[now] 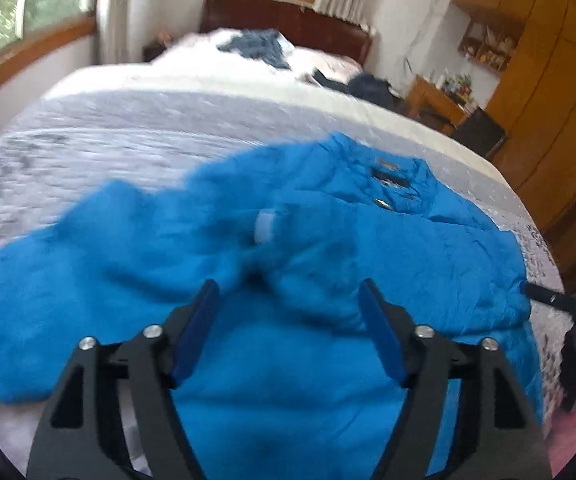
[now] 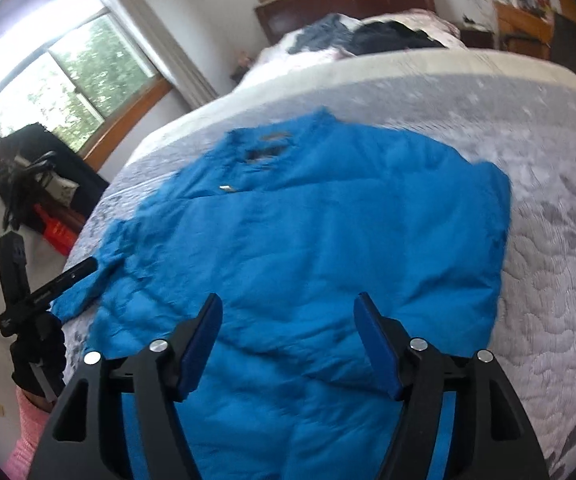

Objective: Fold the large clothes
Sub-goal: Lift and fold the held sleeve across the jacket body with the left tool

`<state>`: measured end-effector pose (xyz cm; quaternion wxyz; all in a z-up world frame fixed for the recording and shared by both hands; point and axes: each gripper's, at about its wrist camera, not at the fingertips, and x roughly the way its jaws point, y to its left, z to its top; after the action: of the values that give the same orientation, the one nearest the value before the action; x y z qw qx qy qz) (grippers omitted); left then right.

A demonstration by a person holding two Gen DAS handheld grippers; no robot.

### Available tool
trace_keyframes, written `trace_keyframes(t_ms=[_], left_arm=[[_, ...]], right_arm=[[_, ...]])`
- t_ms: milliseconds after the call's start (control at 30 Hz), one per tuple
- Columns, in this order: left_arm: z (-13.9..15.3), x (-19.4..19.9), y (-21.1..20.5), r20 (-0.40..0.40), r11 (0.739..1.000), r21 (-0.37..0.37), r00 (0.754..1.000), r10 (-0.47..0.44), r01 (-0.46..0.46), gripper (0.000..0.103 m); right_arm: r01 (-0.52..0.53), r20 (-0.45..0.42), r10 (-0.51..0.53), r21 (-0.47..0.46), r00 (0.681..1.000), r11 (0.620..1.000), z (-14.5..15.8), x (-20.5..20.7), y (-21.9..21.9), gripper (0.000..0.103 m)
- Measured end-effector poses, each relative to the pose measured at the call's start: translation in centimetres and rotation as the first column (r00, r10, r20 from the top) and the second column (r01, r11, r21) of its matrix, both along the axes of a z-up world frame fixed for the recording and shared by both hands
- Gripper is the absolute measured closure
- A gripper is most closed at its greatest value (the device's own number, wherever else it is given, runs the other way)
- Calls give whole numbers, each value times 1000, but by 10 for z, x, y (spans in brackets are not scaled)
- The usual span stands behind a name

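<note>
The left gripper (image 1: pixel 288 300) and right gripper (image 2: pixel 288 316) hang nearest, each with fingers spread wide and holding nothing, just above the near hem of the blue jacket (image 2: pixel 307 248). The bed (image 1: pixel 108 140) carries that jacket spread flat, collar far, probably laid open so it can be folded. One sleeve (image 1: pixel 88 280) sprawls rumpled to the left, likely the first part to bring in. More clothes (image 1: pixel 256 46) wait far off by the headboard.

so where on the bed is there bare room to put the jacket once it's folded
Bare quilt lies right of the blue jacket, and more lies beyond its collar toward the headboard. The pillow end is crowded with dark clothes.
</note>
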<state>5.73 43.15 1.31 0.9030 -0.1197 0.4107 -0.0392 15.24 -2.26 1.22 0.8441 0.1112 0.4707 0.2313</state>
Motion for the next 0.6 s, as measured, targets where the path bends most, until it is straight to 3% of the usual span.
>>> trace_keyframes(t_ms=[100, 200, 400, 500, 600], left_arm=[[0, -43, 49, -16, 995, 5, 995, 102, -102, 26], [-12, -86, 107, -63, 970, -29, 969, 240, -243, 26], [-46, -151, 209, -159, 857, -136, 864, 477, -498, 26], [-56, -159, 243, -168, 805, -207, 831, 531, -556, 27], [-62, -155, 265, -162, 771, -266, 815, 556, -579, 28]], right_arm=[[-55, 32, 56, -17, 998, 998, 11, -13, 21, 30], [-113, 45, 115, -38, 992, 993, 15, -23, 44, 29], [-213, 7, 214, -52, 977, 976, 2, -35, 81, 29], [-229, -6, 230, -78, 973, 970, -5, -38, 93, 29], [-225, -21, 224, -80, 974, 971, -11, -39, 94, 29]])
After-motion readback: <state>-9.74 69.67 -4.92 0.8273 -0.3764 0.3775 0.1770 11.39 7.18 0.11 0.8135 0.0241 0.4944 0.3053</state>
